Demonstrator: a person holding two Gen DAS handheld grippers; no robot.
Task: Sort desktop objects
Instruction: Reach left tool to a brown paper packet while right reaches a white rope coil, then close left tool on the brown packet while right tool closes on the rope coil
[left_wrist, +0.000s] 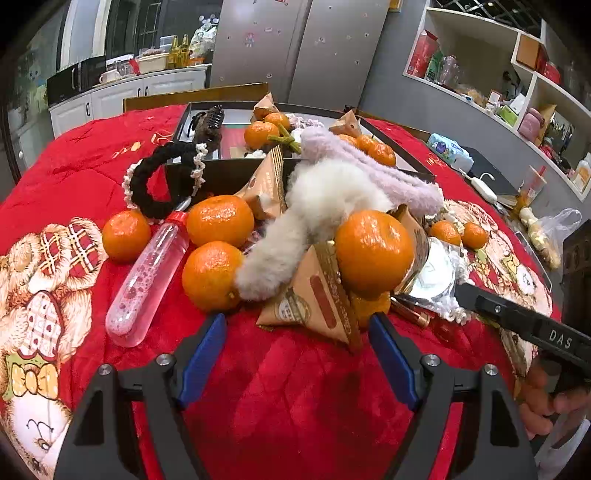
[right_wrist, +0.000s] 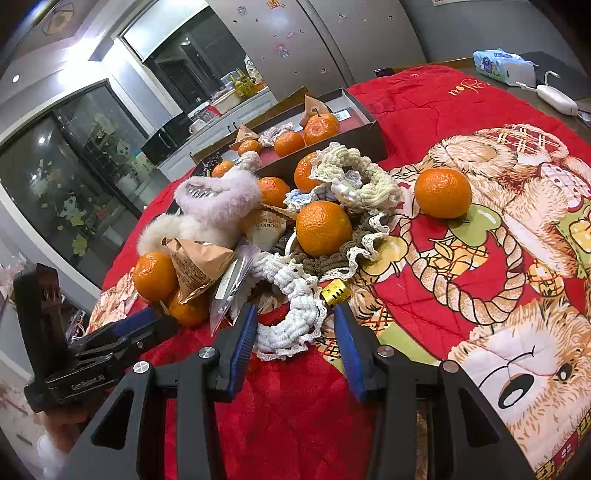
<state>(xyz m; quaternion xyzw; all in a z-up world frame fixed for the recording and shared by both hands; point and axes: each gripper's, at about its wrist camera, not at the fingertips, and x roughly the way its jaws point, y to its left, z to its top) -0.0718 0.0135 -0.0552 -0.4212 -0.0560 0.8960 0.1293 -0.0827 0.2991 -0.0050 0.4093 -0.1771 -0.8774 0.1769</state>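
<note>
A pile of objects lies on a red quilt (left_wrist: 295, 387): several mandarins (left_wrist: 373, 253), brown triangular snack packets (left_wrist: 314, 299), a white fluffy hair clip (left_wrist: 314, 218), a lilac fluffy clip (left_wrist: 369, 162) and a clear tube bottle (left_wrist: 147, 277). My left gripper (left_wrist: 297, 328) is open, just in front of a packet and a mandarin. My right gripper (right_wrist: 293, 321) is open, its jaws either side of a white crocheted scrunchie (right_wrist: 291, 317). A mandarin (right_wrist: 323, 227) sits on a brown scrunchie behind it.
A black divided tray (left_wrist: 229, 173) holds mandarins, packets and a dark claw clip at the back. A black scrunchie (left_wrist: 155, 181) leans on it. A lone mandarin (right_wrist: 442, 192) lies right. A tissue pack (right_wrist: 502, 66) and white charger (right_wrist: 556, 98) lie far right.
</note>
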